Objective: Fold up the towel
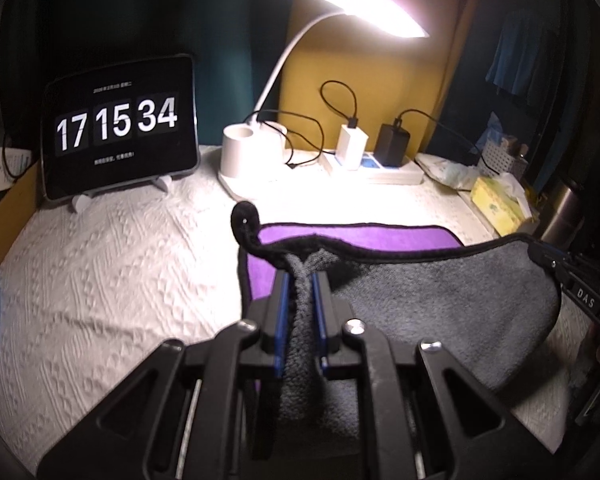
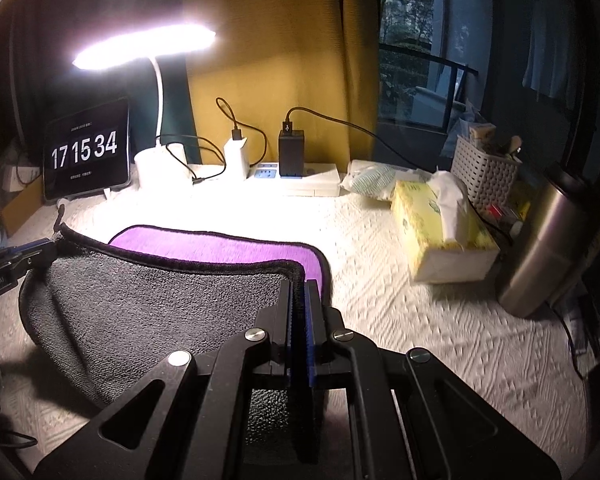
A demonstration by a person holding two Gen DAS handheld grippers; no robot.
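blue-padded fingers (image 1: 284,300) of the left hand-held gripper (image 1: 300,304) are clamped on a bunched corner of the grey-and-purple microfibre towel with black stitched edging (image 1: 440,304), its black hanging loop curling up just past the tips. the right hand-held gripper (image 2: 299,304) is pinched shut on the opposite near corner of the towel (image 2: 148,304). between the two, the near edge of the towel is lifted, grey side up, while the purple side lies flat beyond it on the white textured cloth covering the table (image 1: 100,280).

toward the right edge of the table sit a yellow tissue box with a white tissue poking out (image 2: 436,236) and a brushed steel tumbler (image 2: 548,248), with a white woven plastic basket (image 2: 484,172) behind them. along the far edge stand a white power strip (image 2: 312,180) carrying a white charger and a black charger, a lit white gooseneck desk lamp with a round pen cup in its base (image 1: 256,148), and, near the far left corner, a black tablet on a white stand showing 17 15 34 (image 1: 118,128).
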